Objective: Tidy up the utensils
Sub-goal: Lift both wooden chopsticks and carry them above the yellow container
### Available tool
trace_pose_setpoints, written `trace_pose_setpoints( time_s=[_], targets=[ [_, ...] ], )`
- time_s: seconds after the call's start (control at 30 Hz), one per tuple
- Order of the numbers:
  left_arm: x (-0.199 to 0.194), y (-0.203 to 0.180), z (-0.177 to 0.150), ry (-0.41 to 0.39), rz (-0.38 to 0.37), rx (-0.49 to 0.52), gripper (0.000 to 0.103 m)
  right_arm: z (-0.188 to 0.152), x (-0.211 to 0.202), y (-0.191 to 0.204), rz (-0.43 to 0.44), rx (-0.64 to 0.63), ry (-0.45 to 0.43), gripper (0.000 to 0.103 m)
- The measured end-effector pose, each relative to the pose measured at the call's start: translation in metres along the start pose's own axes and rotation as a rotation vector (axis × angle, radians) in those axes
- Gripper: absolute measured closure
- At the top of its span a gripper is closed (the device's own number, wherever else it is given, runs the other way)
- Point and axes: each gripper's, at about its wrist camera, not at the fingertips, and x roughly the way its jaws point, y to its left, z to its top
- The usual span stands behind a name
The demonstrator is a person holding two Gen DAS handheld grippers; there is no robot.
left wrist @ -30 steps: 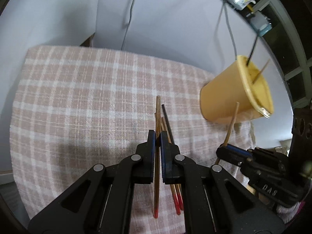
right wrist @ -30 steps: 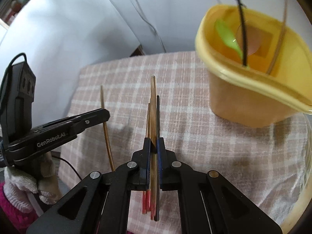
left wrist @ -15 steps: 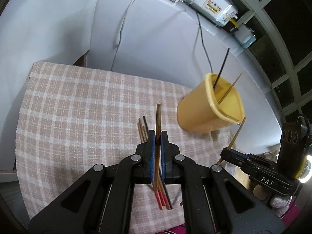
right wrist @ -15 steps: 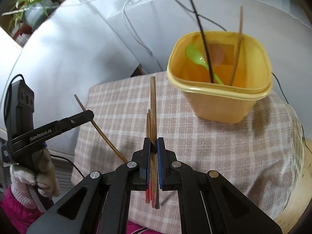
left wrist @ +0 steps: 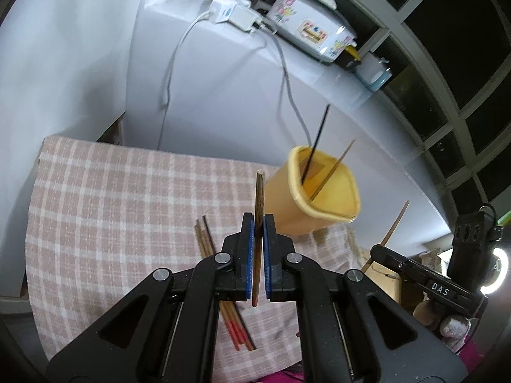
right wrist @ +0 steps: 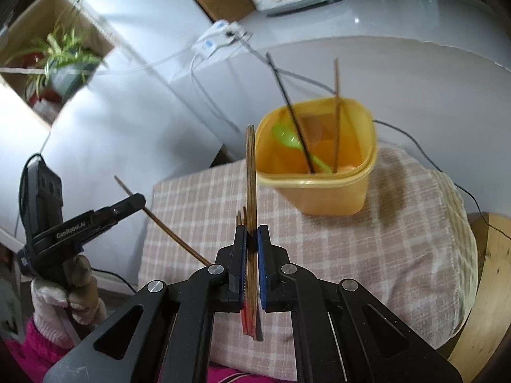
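My left gripper (left wrist: 258, 223) is shut on a brown chopstick (left wrist: 258, 198) and holds it high above the checked cloth (left wrist: 111, 210). My right gripper (right wrist: 251, 236) is shut on another brown chopstick (right wrist: 250, 172). Each gripper also shows in the other's view, the left (right wrist: 134, 201) and the right (left wrist: 380, 250), with its stick. Several red-tipped chopsticks (left wrist: 207, 245) lie on the cloth below. A yellow container (right wrist: 319, 172) stands at the far right of the cloth. It holds a black stick (right wrist: 287, 105), a brown stick (right wrist: 336, 108) and a green spoon (right wrist: 287, 137).
White appliances stand behind the cloth with a power strip (left wrist: 236, 14) and cables. A rice cooker (left wrist: 306, 28) sits on top. A potted plant (right wrist: 60, 60) is at the far left. A wooden edge (right wrist: 488, 287) shows to the right of the cloth.
Both grippers have risen well above the cloth, each carrying its chopstick. The container and the chopsticks on the cloth now look smaller and farther below.
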Motion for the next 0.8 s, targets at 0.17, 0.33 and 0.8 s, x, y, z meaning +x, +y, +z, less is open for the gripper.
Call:
trace_pose_setpoints(
  time_s=[0.17,0.33,0.8],
  targets=[
    [-0.008,-0.016,0.013,-0.028,-0.039,0.019,0.1,0.011,-0.02,-0.01,-0.004,0.039,-0.065,0.098],
    [-0.013,-0.031,0.028,-0.058,-0.07,0.04,0.1,0.023,-0.034,-0.017,-0.009,0.07,-0.122,0.098],
    [-0.015,-0.054,0.068,-0.133,-0.116,0.062,0.1,0.064,-0.061,-0.028,-0.028,0.101,-0.258,0.098]
  ],
)
